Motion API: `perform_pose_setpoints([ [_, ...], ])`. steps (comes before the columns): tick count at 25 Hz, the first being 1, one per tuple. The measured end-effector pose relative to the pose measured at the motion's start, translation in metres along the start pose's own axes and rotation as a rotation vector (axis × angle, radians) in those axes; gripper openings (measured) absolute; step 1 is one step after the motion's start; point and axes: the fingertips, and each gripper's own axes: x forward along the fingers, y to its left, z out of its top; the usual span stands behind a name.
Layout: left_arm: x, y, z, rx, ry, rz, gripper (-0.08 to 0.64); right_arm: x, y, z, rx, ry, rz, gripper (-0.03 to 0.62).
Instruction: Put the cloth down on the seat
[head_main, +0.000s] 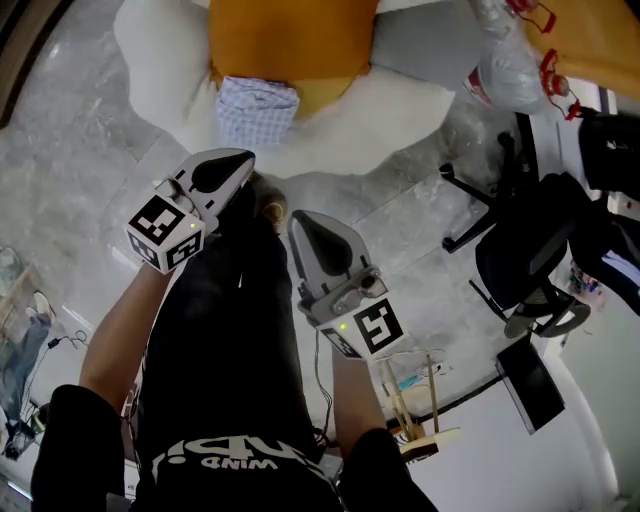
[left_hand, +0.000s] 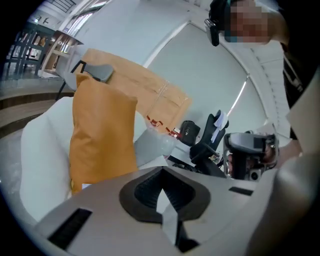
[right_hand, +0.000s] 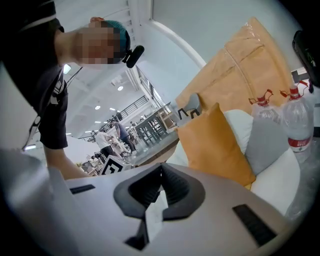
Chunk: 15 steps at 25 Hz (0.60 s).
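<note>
On the white seat (head_main: 400, 110), right at the foot of the orange cushion (head_main: 290, 40), there lies the cloth (head_main: 258, 108): a small checked piece, folded into a neat block and resting flat on the cushioned surface. Nothing is touching it, so the put-down looks done.

The left tool (head_main: 232, 165) hangs near the seat's front edge but short of the cloth, above the person's dark trouser leg (head_main: 230, 330). Its own view shows the jaws clenched tight together with nothing between them, only the cushion and the seat beyond. The right tool (head_main: 312, 228) sits lower and farther from the seat, over the floor (head_main: 90, 170) beside the leg. Its jaws are pressed together too, and it is empty as well.

By my reading the task is as good as finished: the cloth is on the seat and free of both tools. What may be left is small, at most a check that the fold sits steady against the cushion and does not slide toward the rim. From here it looks settled.
</note>
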Motion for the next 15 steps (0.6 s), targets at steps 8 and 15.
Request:
perform_pose_setpoints([
  [8, -0.088, -0.107, 0.089, 0.124, -0.010, -0.113, 0.005, -0.042, 0.070, 0.078, -0.057, -0.049, 0.059, 0.020],
  [15, -0.163, -0.206, 0.161, 0.207, -0.058, -0.172, 0.005, -0.089, 0.146, 0.145, -0.135, -0.099, 0.125, 0.020],
])
